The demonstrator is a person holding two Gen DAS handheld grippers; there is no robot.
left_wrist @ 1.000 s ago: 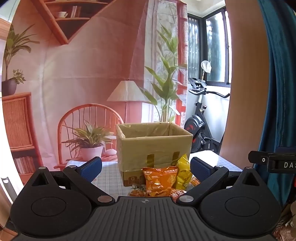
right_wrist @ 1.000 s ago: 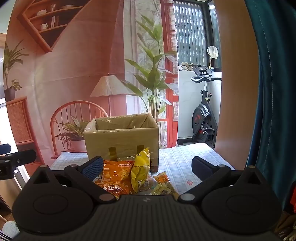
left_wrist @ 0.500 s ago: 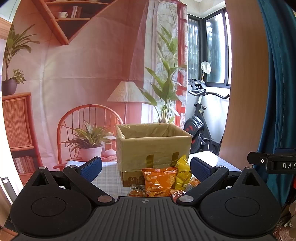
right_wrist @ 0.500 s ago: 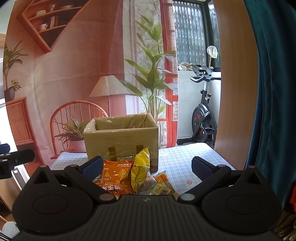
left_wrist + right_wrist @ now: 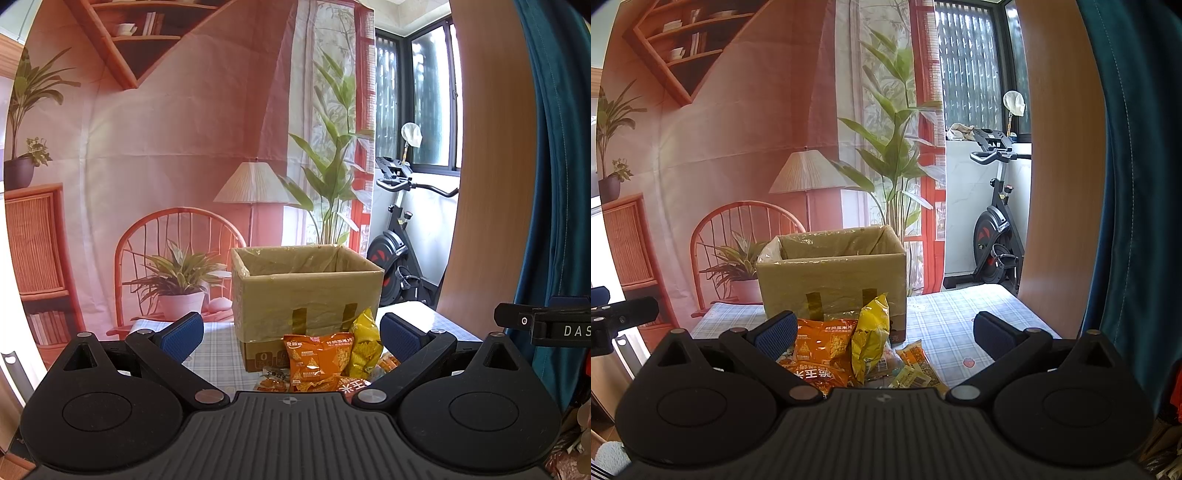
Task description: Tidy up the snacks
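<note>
Left wrist view: left hand-held gripper point(image 5: 291, 330) spread empty before snack packets point(image 5: 319, 356) lower centre; right hand-held gripper point(image 5: 884, 332) likewise released.

My left gripper point(image 5: 291, 329) is matt black plastic with ribbed blue pads point(image 5: 183, 331) and 2 shiny metal pivot pins. Ahead, the cardboard box point(image 5: 306, 291) is dull brown, lined with glossy clear film. Against its front, the orange snack bag point(image 5: 318, 355) and yellow bag point(image 5: 870, 336) are crinkled shiny foil on the checked cloth tablecloth point(image 5: 956, 325).
</note>
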